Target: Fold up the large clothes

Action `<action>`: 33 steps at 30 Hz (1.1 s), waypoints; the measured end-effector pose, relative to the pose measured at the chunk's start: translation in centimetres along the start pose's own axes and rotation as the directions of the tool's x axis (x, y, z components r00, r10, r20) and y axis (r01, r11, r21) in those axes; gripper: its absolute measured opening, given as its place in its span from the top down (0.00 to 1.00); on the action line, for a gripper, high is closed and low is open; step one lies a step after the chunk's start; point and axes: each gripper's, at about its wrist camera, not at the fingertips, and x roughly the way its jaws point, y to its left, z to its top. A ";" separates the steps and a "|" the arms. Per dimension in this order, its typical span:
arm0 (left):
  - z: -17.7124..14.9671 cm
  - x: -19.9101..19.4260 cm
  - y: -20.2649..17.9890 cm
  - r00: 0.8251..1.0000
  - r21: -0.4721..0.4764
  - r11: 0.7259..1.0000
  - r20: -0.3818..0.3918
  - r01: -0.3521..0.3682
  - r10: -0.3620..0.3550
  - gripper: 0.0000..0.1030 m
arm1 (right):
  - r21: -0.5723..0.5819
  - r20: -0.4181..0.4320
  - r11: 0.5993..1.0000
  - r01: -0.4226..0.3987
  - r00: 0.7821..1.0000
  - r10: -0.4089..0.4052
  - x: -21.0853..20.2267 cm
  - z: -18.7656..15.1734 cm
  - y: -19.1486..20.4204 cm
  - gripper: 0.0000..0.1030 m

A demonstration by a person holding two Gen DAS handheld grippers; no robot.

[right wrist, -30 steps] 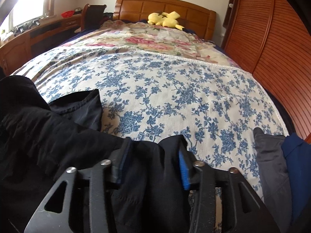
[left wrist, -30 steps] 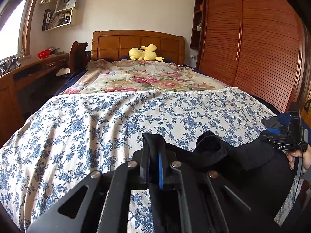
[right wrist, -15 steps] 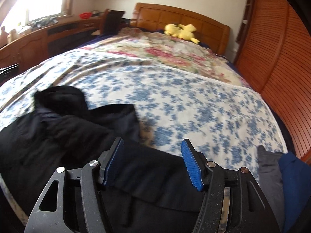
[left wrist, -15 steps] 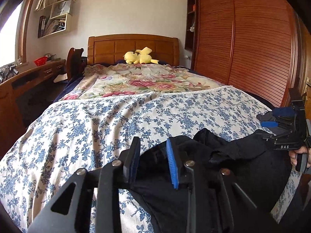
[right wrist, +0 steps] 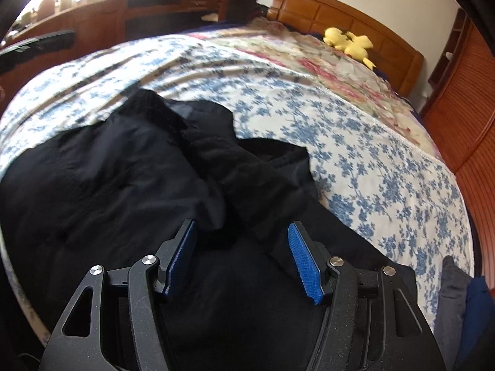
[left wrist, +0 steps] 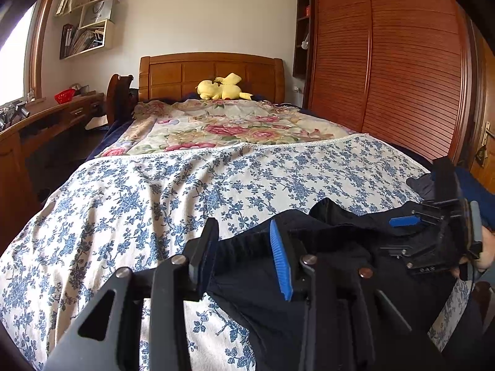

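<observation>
Released since the earlier frame, the black garment (right wrist: 130, 191) now lies free: the left claw (left wrist: 244, 247), previously clamped on cloth, is opening, with fabric between its pads but not pinched. The right claw (left wrist: 433, 232), previously around a fold, stands well open above the cloth, holding nothing, and has swung left. Garment position: near end of the bed (left wrist: 130, 204), bunched and creased. Assessment: folding barely begun; spreading flat and all folds remain outstanding.
</observation>
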 end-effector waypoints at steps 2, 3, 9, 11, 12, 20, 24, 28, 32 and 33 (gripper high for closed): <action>0.0 -0.2 0.2 1.000 -0.007 1.000 0.005 0.001 -0.001 0.68 | 0.012 -0.037 0.999 0.036 0.999 -0.035 1.1 0.1 -1.2 0.39; 0.1 -0.3 0.2 1.000 -0.011 1.000 0.007 0.002 -0.002 0.68 | 0.019 -0.069 0.999 0.045 0.997 -0.044 1.9 0.2 -2.0 0.39; 0.0 -0.3 0.3 1.000 -0.006 1.000 0.004 0.004 -0.004 0.68 | 0.002 -0.128 0.999 0.055 0.990 -0.054 4.9 2.4 -5.0 0.47; 0.0 -0.3 0.1 1.000 -0.004 1.000 0.003 0.002 -0.002 0.68 | -0.009 -0.123 0.998 0.062 0.990 -0.062 5.4 3.5 -5.5 0.62; 0.0 -0.2 0.1 1.000 -0.004 1.000 0.003 0.002 -0.002 0.68 | -0.020 -0.113 0.997 0.069 0.991 -0.071 5.6 4.1 -5.6 0.77; -0.2 0.9 -0.7 0.999 0.003 0.999 -0.015 0.034 -0.034 0.68 | -0.007 -0.055 0.975 0.221 0.974 -0.221 6.2 7.5 -7.4 0.57; -0.2 1.2 -1.5 0.999 0.007 0.999 -0.020 0.048 -0.048 0.68 | 0.082 -0.004 0.969 0.233 0.972 -0.233 4.4 7.7 -9.5 0.49; -0.4 1.7 -3.0 0.995 0.018 0.996 -0.031 0.092 -0.091 0.68 | 0.122 0.013 0.971 0.204 0.978 -0.207 2.5 6.2 -11.2 0.48; -0.8 2.5 -5.0 0.992 0.051 0.992 -0.057 0.113 -0.110 0.68 | 0.154 -0.045 0.971 0.182 0.983 -0.177 2.4 3.0 -13.2 0.48; -0.9 2.7 -5.5 0.991 0.056 0.991 -0.064 0.122 -0.118 0.68 | 0.163 -0.060 0.969 0.186 0.982 -0.179 2.6 2.2 -13.5 0.48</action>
